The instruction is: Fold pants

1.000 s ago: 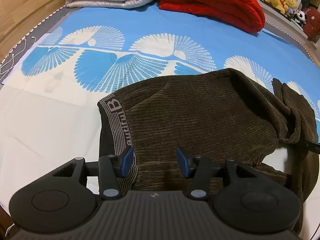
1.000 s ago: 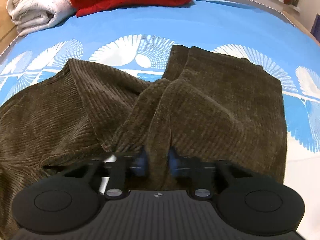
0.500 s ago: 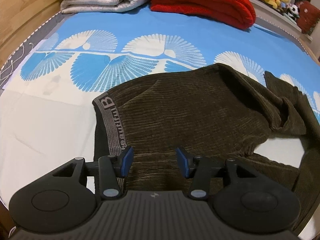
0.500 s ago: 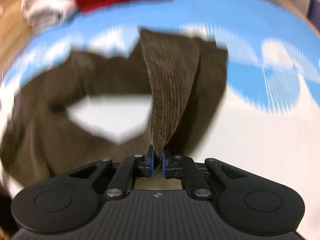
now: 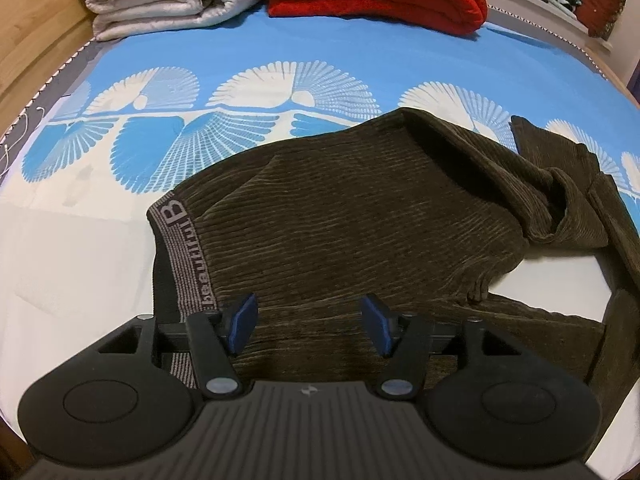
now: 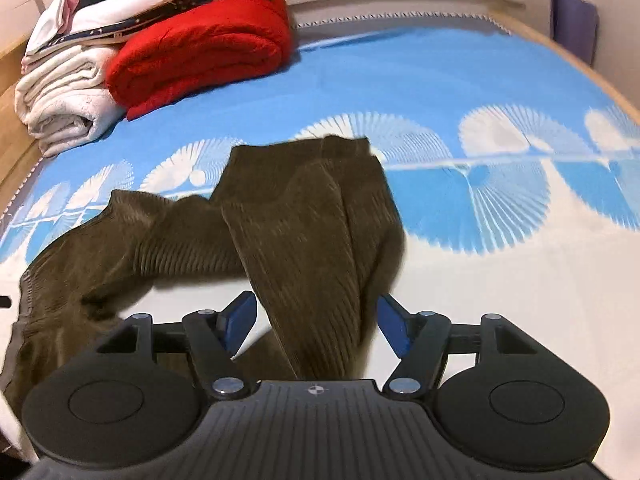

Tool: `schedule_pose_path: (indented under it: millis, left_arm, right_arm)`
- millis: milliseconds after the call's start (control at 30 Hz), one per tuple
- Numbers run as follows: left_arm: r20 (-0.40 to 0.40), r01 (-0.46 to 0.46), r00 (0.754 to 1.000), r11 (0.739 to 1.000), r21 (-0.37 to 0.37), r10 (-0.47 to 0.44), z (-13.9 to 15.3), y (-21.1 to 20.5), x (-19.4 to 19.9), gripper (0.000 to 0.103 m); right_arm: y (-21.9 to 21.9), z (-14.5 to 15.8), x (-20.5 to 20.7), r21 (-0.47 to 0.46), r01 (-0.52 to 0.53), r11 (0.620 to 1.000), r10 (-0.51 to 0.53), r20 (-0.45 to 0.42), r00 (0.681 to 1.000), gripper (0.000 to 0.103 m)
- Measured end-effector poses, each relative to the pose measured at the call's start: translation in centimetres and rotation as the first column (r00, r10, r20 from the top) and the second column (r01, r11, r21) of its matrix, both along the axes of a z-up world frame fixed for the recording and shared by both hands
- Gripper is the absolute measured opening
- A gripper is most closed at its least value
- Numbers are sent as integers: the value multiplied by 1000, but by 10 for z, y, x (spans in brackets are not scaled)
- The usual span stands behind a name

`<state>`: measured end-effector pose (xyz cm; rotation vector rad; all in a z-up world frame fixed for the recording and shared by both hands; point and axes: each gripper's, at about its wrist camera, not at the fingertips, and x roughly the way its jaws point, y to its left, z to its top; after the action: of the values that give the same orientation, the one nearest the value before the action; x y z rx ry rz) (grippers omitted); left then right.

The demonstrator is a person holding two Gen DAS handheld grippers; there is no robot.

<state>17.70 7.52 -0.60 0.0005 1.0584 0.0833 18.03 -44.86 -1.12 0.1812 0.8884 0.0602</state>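
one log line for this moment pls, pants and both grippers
brown corduroy pants: unfolded on blue patterned bedsheet | left gripper: opening, above waistband | right gripper: opening, pant leg between pads, unpressed

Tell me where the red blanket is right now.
The red blanket lies folded at the far end of the bed, upper left in the right wrist view, beside the white blanket.

Your left wrist camera looks steeply down over the pants (image 5: 360,232) at their waistband end, close above the bed sheet (image 5: 280,48). Your right wrist camera sits close over the leg end, facing the far red blanket (image 6: 200,48). Both views share the pants' middle, the sheet and the far blankets
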Motion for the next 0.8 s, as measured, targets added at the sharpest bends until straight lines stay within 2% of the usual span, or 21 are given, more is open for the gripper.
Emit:
schedule_pose_path:
  millis: [167, 300, 367, 467, 533, 567, 633, 700, 800]
  left_arm:
    - [-3, 9, 1000, 1000, -8, -9, -1, -3, 3, 64]
    - [-8, 8, 1000, 1000, -17, -8, -2, -1, 4, 65]
    - [-9, 15, 1000, 1000, -16, -15, -2, 1, 5, 65]
    - [-10, 10, 1000, 1000, -11, -10, -2, 8, 7, 65]
    - [-9, -1, 1000, 1000, -16, 1, -2, 13, 9, 65]
    - [-9, -5, 1000, 1000, -17, 5, -2, 15, 9, 65]
    - [-8, -8, 1000, 1000, -17, 8, -1, 18, 9, 65]
    - [-5, -7, 1000, 1000, -19, 7, 1, 19, 9, 65]
    - [5, -6, 1000, 1000, -24, 6, 5, 16, 6, 65]
  right_arm:
    - [59, -24, 42, -181, -99, 978, 100, -6, 995, 69]
    - [109, -55, 71, -328, -220, 919, 205, -81, 975, 69]
    - [126, -69, 81, -371, -261, 891, 235, -117, 965, 69]
    - [140, -87, 92, -450, -284, 847, 241, -151, 959, 68]
    - [139, -93, 95, -494, -275, 825, 225, -161, 961, 60]
    - [135, -93, 96, -494, -267, 828, 216, -159, 963, 55]
    - [123, -89, 97, -467, -221, 856, 177, -138, 975, 12]
    - [99, -73, 95, -381, -144, 913, 119, -87, 989, 9]
    - [52, -38, 75, -271, 11, 962, -6, 21, 1000, 8]
